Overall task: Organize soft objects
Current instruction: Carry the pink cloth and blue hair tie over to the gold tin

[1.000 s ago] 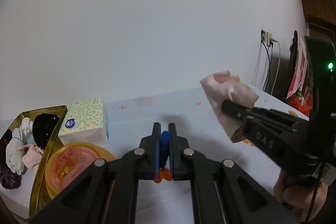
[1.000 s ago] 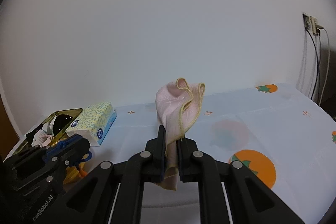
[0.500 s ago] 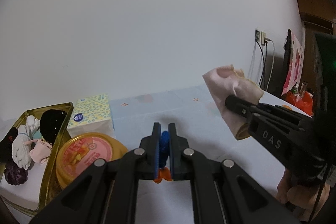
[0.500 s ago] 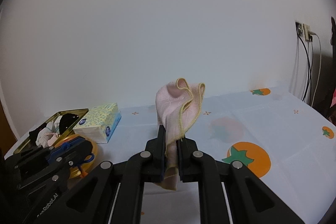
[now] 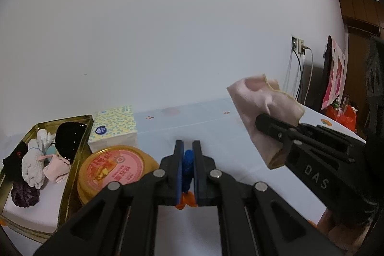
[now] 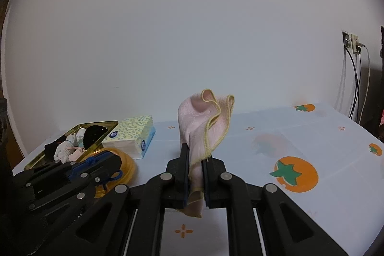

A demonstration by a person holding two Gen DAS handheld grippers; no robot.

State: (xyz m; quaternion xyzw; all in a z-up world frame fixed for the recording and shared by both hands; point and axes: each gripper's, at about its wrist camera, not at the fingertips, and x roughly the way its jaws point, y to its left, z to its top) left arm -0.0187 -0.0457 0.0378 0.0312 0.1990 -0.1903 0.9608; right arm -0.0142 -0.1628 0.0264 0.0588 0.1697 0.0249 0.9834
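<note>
- Right gripper [image 6: 195,174] is clamped on a pink cloth [image 6: 204,126]; left gripper [image 5: 186,160] is clamped on a small blue-and-orange thing [image 5: 187,161].
- Pink cloth looks light, limp and easily creased; a pinch on a bunched fold suits it best.
- It has a yellow stitched hem and stands above the jaws, with the gold tin [image 6: 72,130] at ten o'clock.
</note>
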